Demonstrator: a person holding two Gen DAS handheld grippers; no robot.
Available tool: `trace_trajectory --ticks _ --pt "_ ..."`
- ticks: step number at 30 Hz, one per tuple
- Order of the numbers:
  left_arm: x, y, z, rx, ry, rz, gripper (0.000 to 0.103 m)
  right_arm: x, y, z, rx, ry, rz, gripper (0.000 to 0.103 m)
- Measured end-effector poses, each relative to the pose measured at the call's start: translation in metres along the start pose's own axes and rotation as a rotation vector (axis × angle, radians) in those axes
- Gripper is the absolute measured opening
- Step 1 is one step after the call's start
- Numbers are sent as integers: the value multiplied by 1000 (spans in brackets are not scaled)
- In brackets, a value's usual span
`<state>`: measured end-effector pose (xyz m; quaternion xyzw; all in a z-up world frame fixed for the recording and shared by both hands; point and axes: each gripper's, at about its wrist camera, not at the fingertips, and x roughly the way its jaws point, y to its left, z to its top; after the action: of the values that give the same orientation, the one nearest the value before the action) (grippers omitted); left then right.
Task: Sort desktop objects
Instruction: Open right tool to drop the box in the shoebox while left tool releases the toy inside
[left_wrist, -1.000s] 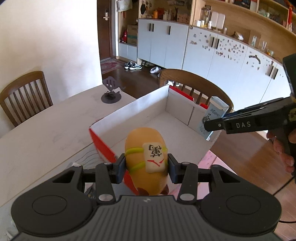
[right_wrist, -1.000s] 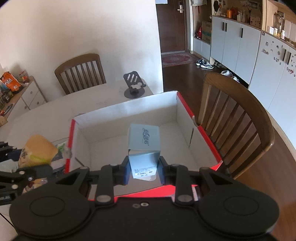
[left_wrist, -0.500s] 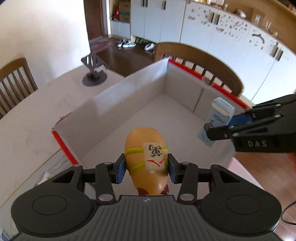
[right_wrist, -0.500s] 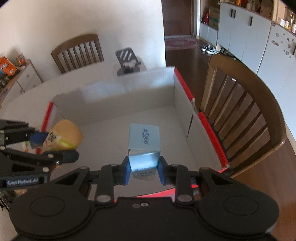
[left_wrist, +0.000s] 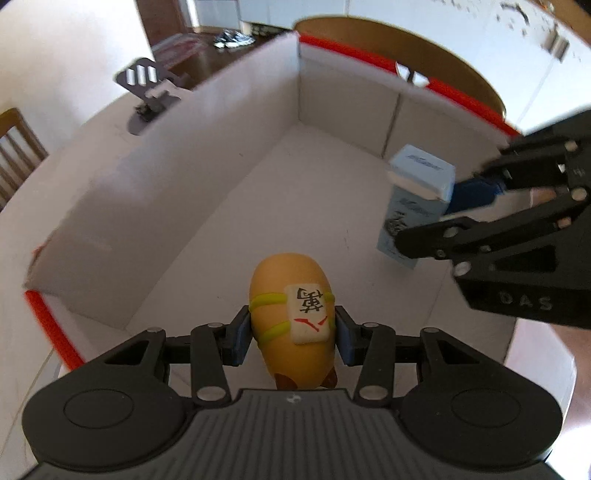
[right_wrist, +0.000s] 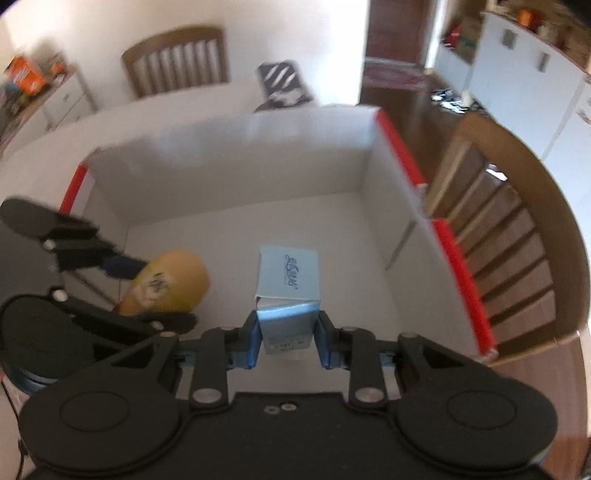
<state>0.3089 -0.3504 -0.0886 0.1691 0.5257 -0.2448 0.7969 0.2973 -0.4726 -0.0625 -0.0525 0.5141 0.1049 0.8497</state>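
Observation:
My left gripper (left_wrist: 293, 332) is shut on an orange egg-shaped toy (left_wrist: 290, 295) with yellow bands and a white tile. It holds the toy over the inside of a white cardboard box with red edges (left_wrist: 207, 147). My right gripper (right_wrist: 287, 341) is shut on a small light-blue carton (right_wrist: 288, 280) and holds it inside the same box (right_wrist: 332, 162). The carton (left_wrist: 417, 199) and right gripper (left_wrist: 424, 229) show at the right in the left wrist view. The toy (right_wrist: 170, 280) and left gripper (right_wrist: 155, 288) show at the left in the right wrist view.
The box stands on a white table (left_wrist: 74, 155). A dark phone stand (left_wrist: 147, 92) sits on the table behind the box. A wooden chair (right_wrist: 509, 206) is just beyond the box's right wall, another chair (right_wrist: 177, 62) at the table's far side.
Both grippers have moved forward and down into the box with their objects. The toy and carton now sit lower between the box walls, closer to each other.

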Motion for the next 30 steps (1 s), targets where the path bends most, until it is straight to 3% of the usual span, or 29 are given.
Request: trace_trajectory --ticks 4,9,12,13,15,16,17,21,24,30 --pt "11 0 5 26 83 -6 44 28 -2 8 -3 124 -32 28" --pt "24 -1 12 32 190 6 44 35 -2 19 -39 162 -56 30" --pt "24 -1 13 20 205 1 46 45 3 21 -33 184 -60 38" --pt "22 -2 11 41 200 -2 47 47 7 21 -50 197 -69 39" --pt "16 -2 7 28 165 -12 48 44 12 20 -96 171 -93 52" --pt "13 -1 6 14 157 -18 52 42 11 21 -97 170 -87 62" --pt "10 -1 4 9 148 -21 64 37 9 22 -90 155 -80 66" --pt "-9 -4 0 25 90 -10 70 15 6 24 -82 106 -76 68" --pt "-22 -4 -4 1 63 -24 80 -1 2 29 -58 77 -77 69" --pt "-38 0 -2 -19 24 -27 80 -20 -10 19 3 49 -88 69"
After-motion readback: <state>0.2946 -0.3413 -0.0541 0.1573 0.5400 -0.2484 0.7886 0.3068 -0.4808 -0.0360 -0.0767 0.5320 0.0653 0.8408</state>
